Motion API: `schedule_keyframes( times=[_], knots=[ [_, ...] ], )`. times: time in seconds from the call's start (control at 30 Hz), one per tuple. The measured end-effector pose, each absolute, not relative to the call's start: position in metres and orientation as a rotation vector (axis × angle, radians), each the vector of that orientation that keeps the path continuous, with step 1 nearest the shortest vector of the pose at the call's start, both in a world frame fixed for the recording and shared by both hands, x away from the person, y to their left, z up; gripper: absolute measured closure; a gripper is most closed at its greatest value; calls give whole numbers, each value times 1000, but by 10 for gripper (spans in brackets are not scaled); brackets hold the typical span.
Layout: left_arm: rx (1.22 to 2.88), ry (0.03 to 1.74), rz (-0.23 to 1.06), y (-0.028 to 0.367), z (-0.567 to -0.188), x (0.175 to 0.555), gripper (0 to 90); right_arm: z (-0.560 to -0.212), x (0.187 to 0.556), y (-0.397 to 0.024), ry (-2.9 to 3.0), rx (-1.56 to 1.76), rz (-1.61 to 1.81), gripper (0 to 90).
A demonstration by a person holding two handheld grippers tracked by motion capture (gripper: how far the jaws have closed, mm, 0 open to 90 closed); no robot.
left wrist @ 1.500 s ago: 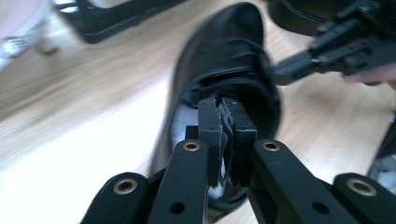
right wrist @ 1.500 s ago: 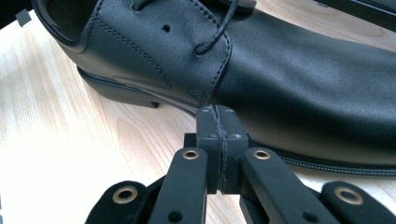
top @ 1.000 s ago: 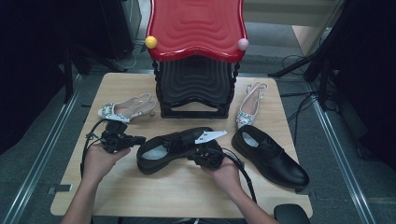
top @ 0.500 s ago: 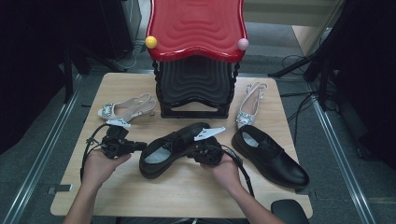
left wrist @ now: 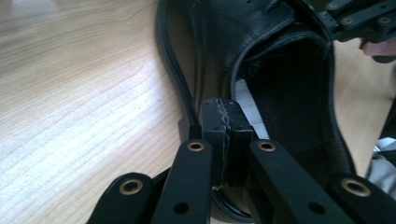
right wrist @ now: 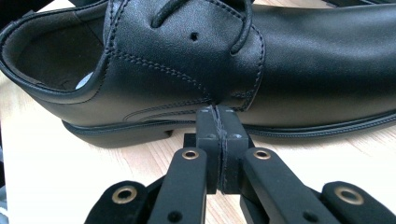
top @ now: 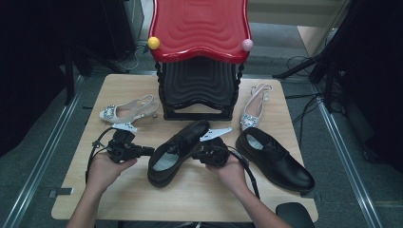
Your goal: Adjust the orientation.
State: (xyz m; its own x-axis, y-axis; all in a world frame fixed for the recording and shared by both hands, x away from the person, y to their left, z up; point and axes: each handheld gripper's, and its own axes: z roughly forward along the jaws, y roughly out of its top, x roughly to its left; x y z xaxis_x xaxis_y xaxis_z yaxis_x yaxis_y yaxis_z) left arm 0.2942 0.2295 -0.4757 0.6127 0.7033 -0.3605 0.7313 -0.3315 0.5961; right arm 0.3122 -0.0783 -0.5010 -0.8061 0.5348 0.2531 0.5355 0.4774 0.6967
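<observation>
Black leather shoe (top: 176, 151) lying angled mid-worktop (top: 204, 199), between both claws. Likely stiff in the sole, softer and slick on the upper; best taken at the heel collar or sole rim. Left claw (left wrist: 226, 122) closed, empty, at the heel opening. Right claw (right wrist: 221, 122) closed, empty, against the shoe's side. Matching shoe (top: 275, 156) nearby.

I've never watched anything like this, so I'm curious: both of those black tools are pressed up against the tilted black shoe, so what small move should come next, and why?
Probably a gentle joint push, turning the glossy black leather lace-up shoe to line up with its partner, the matching black shoe. The left gripper and right gripper are both shut, fingers together, flanking its sides, so they can nudge rather than grasp it.
</observation>
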Motion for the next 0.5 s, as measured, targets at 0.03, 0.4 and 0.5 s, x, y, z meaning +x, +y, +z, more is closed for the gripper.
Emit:
schedule_keyframes(
  times=[0.03,0.4,0.5],
  knots=[
    [2084,1136,-50,229,-478,298,900,-501,312,-79,-2694,-980,-1278,900],
    [2149,1140,-64,215,-492,313,897,-502,301,-81,-2693,-965,-1293,897],
    [2155,1127,-81,213,-491,313,900,-500,301,-85,-2690,-982,-1299,897]
  ],
)
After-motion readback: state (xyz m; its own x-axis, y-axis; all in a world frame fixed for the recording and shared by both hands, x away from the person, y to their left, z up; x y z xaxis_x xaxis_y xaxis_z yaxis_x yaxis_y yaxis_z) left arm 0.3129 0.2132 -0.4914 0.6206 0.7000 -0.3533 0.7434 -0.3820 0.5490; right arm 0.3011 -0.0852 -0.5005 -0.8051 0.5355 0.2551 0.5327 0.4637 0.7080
